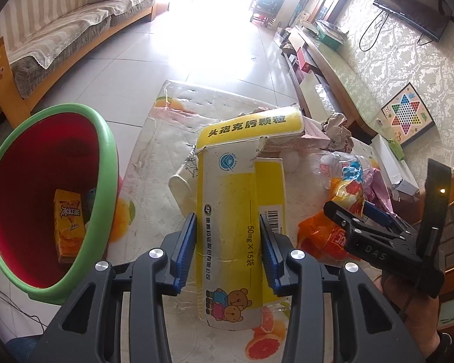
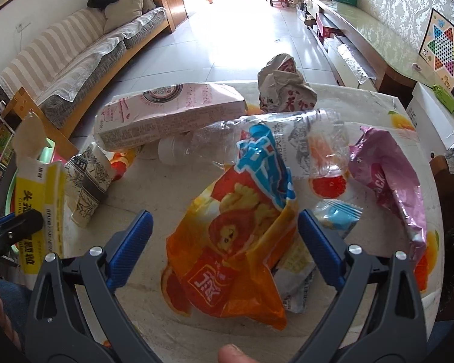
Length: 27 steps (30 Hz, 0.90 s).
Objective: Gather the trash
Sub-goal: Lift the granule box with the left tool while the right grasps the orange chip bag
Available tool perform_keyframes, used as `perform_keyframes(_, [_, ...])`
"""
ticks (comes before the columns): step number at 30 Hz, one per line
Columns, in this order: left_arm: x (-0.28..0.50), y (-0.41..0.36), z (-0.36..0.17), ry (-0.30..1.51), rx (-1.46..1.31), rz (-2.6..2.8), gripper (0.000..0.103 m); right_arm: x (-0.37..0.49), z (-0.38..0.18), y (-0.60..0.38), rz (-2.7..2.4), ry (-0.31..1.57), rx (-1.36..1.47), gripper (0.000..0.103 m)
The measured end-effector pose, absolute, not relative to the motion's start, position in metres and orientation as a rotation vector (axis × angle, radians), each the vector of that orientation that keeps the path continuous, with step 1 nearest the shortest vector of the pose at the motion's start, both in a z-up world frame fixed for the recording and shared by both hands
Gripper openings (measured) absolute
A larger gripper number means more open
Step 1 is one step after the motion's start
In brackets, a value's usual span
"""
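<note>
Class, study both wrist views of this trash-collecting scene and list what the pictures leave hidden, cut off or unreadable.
- Red bin, left wrist view: the lit doorway's glare and the bin's wall hide most contents beyond an orange drink carton.
- Clear bottle, right wrist view: the orange snack bag covers its lower part.
- Yellow medicine box, right wrist view: cut off by the left edge.

Left tool clamped, angled downward, right tool spread wide, angled downward
</note>
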<state>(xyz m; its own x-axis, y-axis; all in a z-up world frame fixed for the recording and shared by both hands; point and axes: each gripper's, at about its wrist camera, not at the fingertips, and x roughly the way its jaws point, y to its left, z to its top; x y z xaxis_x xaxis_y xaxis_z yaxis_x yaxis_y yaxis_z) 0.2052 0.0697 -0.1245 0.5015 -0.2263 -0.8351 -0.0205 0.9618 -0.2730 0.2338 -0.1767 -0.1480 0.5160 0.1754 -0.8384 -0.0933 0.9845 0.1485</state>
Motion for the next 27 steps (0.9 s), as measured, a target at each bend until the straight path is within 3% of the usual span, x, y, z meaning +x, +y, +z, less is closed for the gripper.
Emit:
perform_keyframes(3, [0.204,0.079,-0.121,1.028,-0.279,-0.129,0.038,0.237,-0.157,-0.170,0.136,1.041,0.061,0.085])
perform_keyframes(12, [0.198,0.090,-0.118,1.007,-0.325,-0.128,0.038,0.231,-0.153,-0.162,0.151,1.054,0.028,0.068])
perform_keyframes(27, [0.164,0.103,-0.084,0.947,-0.279,-0.080,0.038,0.179,-0.066,-0.165,0.241,0.890,0.033,0.065])
